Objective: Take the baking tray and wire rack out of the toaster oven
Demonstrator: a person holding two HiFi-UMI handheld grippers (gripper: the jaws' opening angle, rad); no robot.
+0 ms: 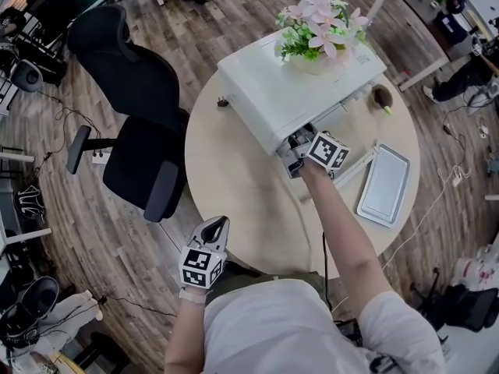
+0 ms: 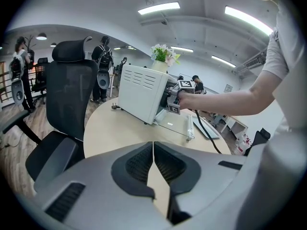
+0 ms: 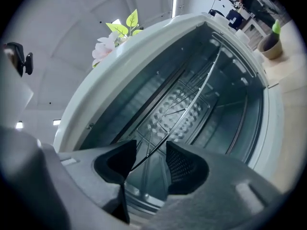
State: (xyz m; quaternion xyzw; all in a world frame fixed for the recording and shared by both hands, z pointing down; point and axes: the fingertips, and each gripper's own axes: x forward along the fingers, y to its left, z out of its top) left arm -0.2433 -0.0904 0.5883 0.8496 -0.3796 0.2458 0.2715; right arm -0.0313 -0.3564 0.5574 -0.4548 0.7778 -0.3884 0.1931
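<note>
- My right tool [image 3: 149,158] is at the oven [image 1: 273,92] mouth, open, with a wire of the rack [image 3: 178,104] between its jaws; the rack is inside.
- My left tool [image 1: 219,224] is closed and empty, at the bench's [image 1: 234,185] near edge.
- The tray [image 1: 384,184] lies right of the oven.

Smooth matt-white toaster oven [image 1: 269,88], shiny metal wire rack [image 3: 178,113] inside, dull brushed-metal baking tray [image 1: 383,184], smooth pale worktop [image 1: 234,185].

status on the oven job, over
Left gripper shut, idle, held back. Right gripper open at the toaster oven mouth, wire rack edge between its jaws, unclamped. Baking tray already out on the table. Nothing blocking.
</note>
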